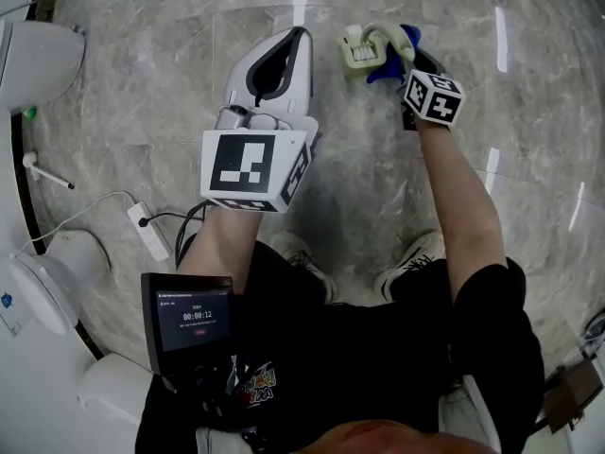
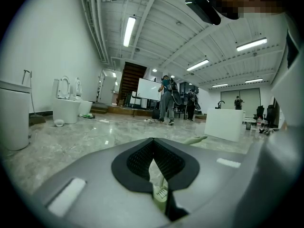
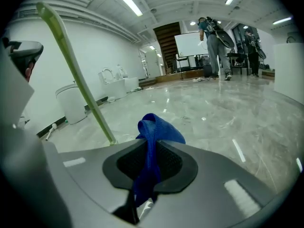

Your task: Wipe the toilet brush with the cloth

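The toilet brush has a pale green head [image 1: 362, 53] and a long pale green handle [image 3: 76, 75], which slants up to the left in the right gripper view. My left gripper [image 1: 301, 34] is shut, and a pale green piece of the brush [image 2: 160, 192] shows between its pads. The brush head hangs just right of its tip, above the marble floor. My right gripper [image 1: 414, 60] is shut on a blue cloth [image 3: 156, 127], whose bunched end sticks out past the jaws. In the head view the cloth [image 1: 406, 38] lies right up against the brush head.
White toilets [image 1: 38, 55] stand along the left wall. A power strip [image 1: 149, 230] with its cable and a small white tool [image 1: 47, 171] lie on the floor. My shoes [image 1: 416, 253] are below the grippers. Far across the hall are people [image 2: 166, 99] and a white box [image 2: 224, 123].
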`<act>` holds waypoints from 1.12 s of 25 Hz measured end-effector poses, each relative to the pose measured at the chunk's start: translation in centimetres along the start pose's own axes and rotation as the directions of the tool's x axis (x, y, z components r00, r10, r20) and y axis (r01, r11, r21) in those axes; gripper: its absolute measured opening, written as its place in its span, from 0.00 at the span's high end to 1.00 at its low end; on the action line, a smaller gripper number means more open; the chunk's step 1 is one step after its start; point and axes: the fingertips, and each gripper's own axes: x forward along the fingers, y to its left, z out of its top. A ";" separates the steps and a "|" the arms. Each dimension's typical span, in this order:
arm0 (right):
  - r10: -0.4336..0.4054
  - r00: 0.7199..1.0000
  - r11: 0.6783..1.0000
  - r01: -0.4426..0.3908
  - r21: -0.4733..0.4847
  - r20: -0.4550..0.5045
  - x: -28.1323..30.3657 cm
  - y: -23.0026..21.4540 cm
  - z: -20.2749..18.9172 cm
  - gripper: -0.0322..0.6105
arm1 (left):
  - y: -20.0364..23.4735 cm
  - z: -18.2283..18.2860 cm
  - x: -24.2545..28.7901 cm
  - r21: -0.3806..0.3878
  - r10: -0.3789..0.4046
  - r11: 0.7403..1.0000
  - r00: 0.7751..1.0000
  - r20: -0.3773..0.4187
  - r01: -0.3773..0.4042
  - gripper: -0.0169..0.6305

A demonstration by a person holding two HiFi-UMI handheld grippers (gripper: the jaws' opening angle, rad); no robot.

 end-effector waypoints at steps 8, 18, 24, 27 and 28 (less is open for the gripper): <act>0.111 0.993 0.991 -0.107 0.076 -0.041 2.4 1.0 1.1 0.87 | 0.0 0.6 -0.6 0.004 0.003 1.000 1.000 0.008 -0.003 0.96; -0.130 0.981 0.992 0.128 0.022 0.143 -5.2 2.1 0.7 0.87 | 0.0 0.1 0.7 0.003 -0.003 1.000 1.000 0.008 0.003 0.96; -0.081 0.988 0.995 0.072 0.073 0.130 -8.0 9.4 -4.3 0.87 | -0.1 0.6 0.4 -0.007 0.000 1.000 1.000 0.018 0.000 0.96; 0.025 0.993 0.999 -0.029 0.034 0.113 -7.6 14.1 -5.2 0.87 | 0.0 0.9 -0.3 0.001 0.005 1.000 1.000 0.026 -0.005 0.96; 0.056 0.992 0.998 -0.059 0.027 0.111 -7.3 15.4 -5.1 0.87 | 0.1 1.1 -0.6 -0.001 0.009 1.000 0.999 0.031 -0.009 0.96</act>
